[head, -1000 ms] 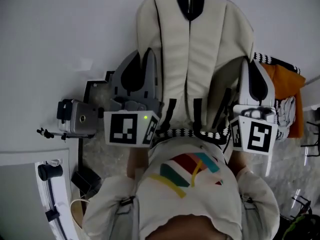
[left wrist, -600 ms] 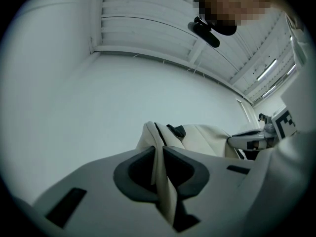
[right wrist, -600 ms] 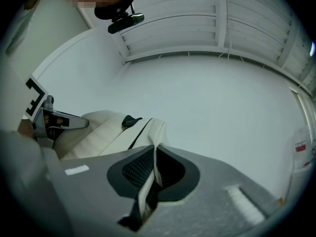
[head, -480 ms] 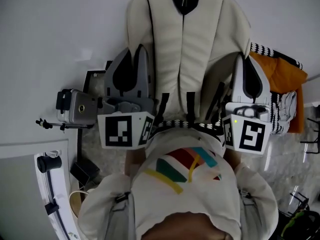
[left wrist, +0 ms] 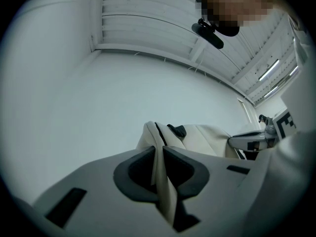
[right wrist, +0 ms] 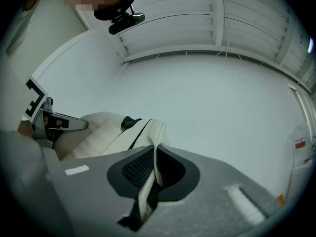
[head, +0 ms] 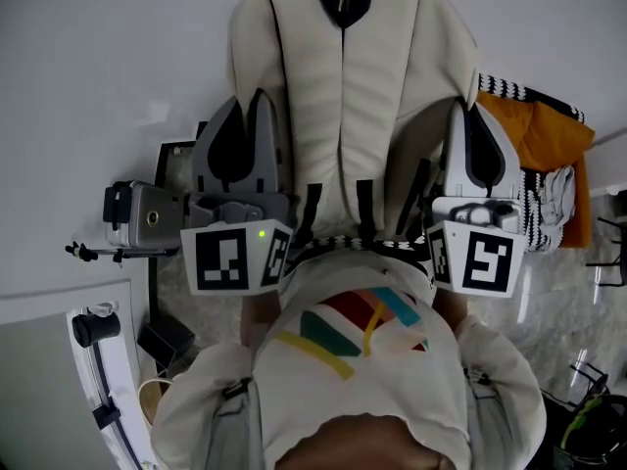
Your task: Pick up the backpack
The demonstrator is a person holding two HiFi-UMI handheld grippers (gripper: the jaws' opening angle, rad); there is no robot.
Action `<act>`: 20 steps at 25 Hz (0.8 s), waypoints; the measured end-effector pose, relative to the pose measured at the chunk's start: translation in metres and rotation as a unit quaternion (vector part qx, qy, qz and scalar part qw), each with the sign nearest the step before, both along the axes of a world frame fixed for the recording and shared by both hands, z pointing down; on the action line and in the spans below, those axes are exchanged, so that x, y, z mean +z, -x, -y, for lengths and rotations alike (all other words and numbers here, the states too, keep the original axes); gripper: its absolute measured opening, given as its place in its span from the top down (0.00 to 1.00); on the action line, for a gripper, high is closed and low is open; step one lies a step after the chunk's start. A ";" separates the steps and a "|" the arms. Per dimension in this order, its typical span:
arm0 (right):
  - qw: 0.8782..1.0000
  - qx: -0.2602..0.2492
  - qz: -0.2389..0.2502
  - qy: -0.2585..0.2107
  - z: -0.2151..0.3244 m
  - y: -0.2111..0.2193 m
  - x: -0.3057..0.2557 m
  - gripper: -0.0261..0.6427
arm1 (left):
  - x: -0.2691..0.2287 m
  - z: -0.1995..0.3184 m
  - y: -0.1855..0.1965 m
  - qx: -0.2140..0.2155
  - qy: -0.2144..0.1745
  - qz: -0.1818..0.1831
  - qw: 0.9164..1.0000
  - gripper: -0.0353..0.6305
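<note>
Backpack up, both grips seated.
You hold the cream backpack [head: 343,116] upright in front of you, apparently clear of the floor, though its base is hidden. Your left hand-held gripper [left wrist: 157,154] is pinched nearly closed on a fold of its left edge. Your right hand-held gripper [right wrist: 154,154] pinches the right edge likewise. The paired side grips likely keep it level.

likely a lab or studio room for recording: bare white wall [head: 98,47] at 11 o'clock, camera on a stand [head: 147,225] at 9 o'clock, cabled gear [head: 98,360] at 8 o'clock, speckled floor [head: 568,331] at 4 o'clock, strip lights [left wrist: 269,70] on a ribbed white ceiling [left wrist: 148,14].
</note>
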State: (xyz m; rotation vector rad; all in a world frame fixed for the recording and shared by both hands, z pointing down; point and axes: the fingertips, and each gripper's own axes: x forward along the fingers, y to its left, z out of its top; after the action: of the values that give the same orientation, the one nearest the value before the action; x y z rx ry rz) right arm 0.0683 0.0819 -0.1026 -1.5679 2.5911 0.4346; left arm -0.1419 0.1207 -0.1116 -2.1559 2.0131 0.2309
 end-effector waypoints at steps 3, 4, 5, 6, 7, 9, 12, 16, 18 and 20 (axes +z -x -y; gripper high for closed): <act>1.000 0.007 -0.001 0.000 0.001 0.000 0.000 0.93 | -0.001 0.002 0.000 0.005 0.002 0.000 1.000 0.88; 1.000 0.008 -0.002 0.001 0.001 0.000 0.000 0.93 | 0.000 0.002 0.000 0.005 0.003 0.001 1.000 0.88; 1.000 0.009 -0.001 0.002 0.001 0.000 0.001 0.93 | 0.000 0.002 0.000 0.005 0.003 0.002 1.000 0.88; 1.000 0.009 0.001 0.003 0.000 0.000 0.001 0.93 | 0.000 0.002 0.000 0.005 0.004 0.002 1.000 0.88; 1.000 0.009 0.003 0.004 0.000 0.000 0.001 0.93 | -0.001 0.002 0.000 0.006 0.004 0.003 1.000 0.88; 1.000 0.009 0.005 0.004 0.000 -0.001 0.000 0.93 | -0.002 0.002 0.000 0.006 0.002 0.004 1.000 0.88; 1.000 0.008 0.003 0.001 0.000 0.000 -0.001 0.93 | -0.002 0.001 0.001 0.005 -0.003 0.002 1.000 0.88; 1.000 0.003 0.001 0.000 0.000 -0.001 0.000 0.93 | -0.001 0.000 0.001 0.000 -0.004 0.001 1.000 0.88; 1.000 0.003 0.000 0.001 0.000 -0.001 0.001 0.93 | -0.001 0.000 0.001 -0.001 -0.003 0.002 1.000 0.88; 1.000 0.003 0.002 0.004 0.002 -0.001 0.001 0.93 | -0.001 0.001 0.001 0.000 -0.002 0.003 1.000 0.88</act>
State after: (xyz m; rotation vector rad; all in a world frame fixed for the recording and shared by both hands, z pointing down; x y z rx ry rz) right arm 0.0696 0.0802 -0.1014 -1.5768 2.5894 0.4217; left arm -0.1430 0.1197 -0.1126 -2.1523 2.0068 0.2291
